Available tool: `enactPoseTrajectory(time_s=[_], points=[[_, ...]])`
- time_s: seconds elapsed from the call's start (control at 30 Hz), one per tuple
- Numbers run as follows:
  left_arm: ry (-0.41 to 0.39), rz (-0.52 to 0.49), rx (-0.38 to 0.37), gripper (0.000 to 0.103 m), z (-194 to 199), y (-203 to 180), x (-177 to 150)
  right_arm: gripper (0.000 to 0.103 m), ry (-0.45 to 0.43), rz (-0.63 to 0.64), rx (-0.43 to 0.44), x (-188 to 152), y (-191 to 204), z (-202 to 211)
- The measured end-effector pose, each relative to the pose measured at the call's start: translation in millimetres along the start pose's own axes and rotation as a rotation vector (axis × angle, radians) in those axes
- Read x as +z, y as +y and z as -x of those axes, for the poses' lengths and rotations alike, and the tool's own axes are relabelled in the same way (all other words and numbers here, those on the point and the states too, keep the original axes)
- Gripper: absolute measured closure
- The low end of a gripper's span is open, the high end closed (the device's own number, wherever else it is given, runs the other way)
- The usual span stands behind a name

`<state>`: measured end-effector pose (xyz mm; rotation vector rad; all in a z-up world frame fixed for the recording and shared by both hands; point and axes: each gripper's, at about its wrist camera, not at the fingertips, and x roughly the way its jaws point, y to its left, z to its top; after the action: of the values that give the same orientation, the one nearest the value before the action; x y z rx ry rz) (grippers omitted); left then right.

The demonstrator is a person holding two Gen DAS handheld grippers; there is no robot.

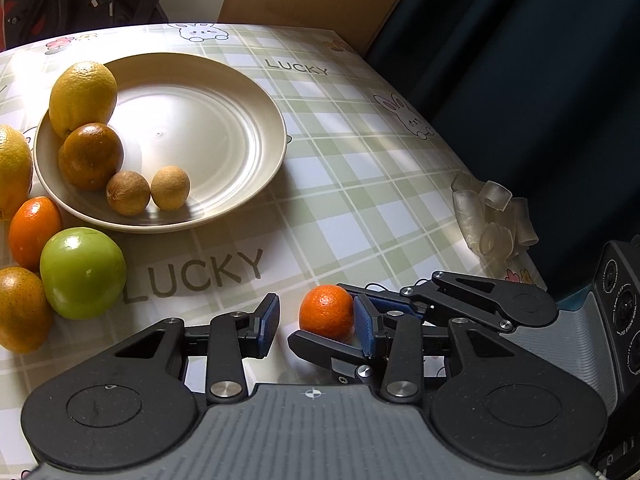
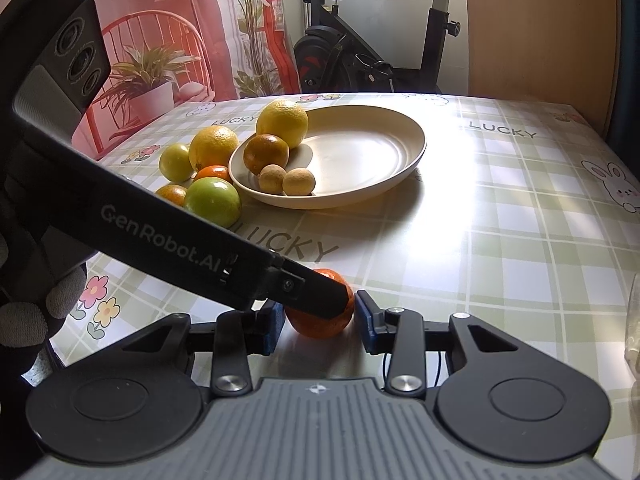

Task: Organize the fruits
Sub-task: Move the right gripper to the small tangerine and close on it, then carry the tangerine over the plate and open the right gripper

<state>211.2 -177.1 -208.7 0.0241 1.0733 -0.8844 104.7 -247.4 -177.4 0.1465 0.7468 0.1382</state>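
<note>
Both grippers — left (image 1: 317,322), right (image 2: 320,322) — gape around one small orange (image 1: 327,312), unclamped.

Home: exercise bike (image 2: 360,40), bunny-print tablecloth (image 2: 500,200).

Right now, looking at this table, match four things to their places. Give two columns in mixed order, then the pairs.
1. two small tan round fruits
2. shiny green apple
3. small orange tangerine
4. clear plastic cups

A. at the edge of the checked tablecloth
B. in the cream round plate
C. alone, nearest the cameras
D. beside the plate, touching other fruit

Pairs: 1-B, 2-D, 3-C, 4-A.
</note>
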Motion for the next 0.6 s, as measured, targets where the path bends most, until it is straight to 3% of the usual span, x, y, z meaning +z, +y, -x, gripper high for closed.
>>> enactPoseTrajectory(time_s=[0.23, 0.37, 0.6], points=[[-0.002, 0.006, -0.005, 0.059, -1, 1, -1, 0.064, 0.002, -0.001, -0.001, -1, 0, 1], [-0.004, -0.031, -0.003, 0.071, 1, -4, 0, 0.065, -0.02, 0.006, 0.019, 4, 2, 6], [-0.107, -0.099, 0.037, 0.071, 24, -13, 25, 0.065, -0.089, 0.055, 0.014, 37, 4, 13]])
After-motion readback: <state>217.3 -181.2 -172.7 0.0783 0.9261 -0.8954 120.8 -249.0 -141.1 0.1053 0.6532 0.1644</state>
